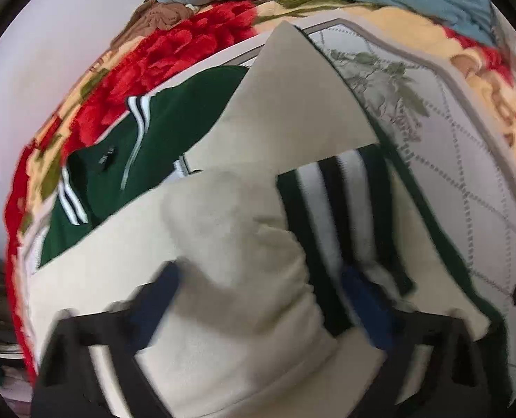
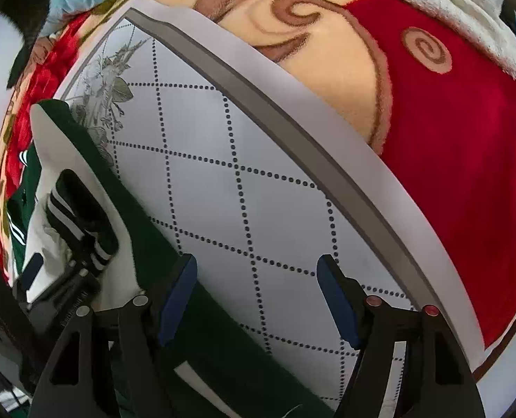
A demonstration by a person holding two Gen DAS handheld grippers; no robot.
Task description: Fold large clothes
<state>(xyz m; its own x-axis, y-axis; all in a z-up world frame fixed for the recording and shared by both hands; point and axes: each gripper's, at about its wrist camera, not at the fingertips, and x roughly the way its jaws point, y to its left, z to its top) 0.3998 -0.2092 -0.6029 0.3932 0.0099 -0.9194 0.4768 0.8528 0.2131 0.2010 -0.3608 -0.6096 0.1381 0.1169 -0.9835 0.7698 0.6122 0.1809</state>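
Cream fleece sleeve [image 1: 244, 278], bunched between left gripper [image 1: 258, 299] fingers, may slip; right gripper [image 2: 256, 299] gapes empty above the quilted white mat [image 2: 258, 191].

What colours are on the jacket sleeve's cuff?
Dark green, white and black stripes on the cuff; clearest in the left wrist view.

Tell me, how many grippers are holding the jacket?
1. The left gripper holds the jacket's cream sleeve; the right gripper is open above the mat, holding nothing.
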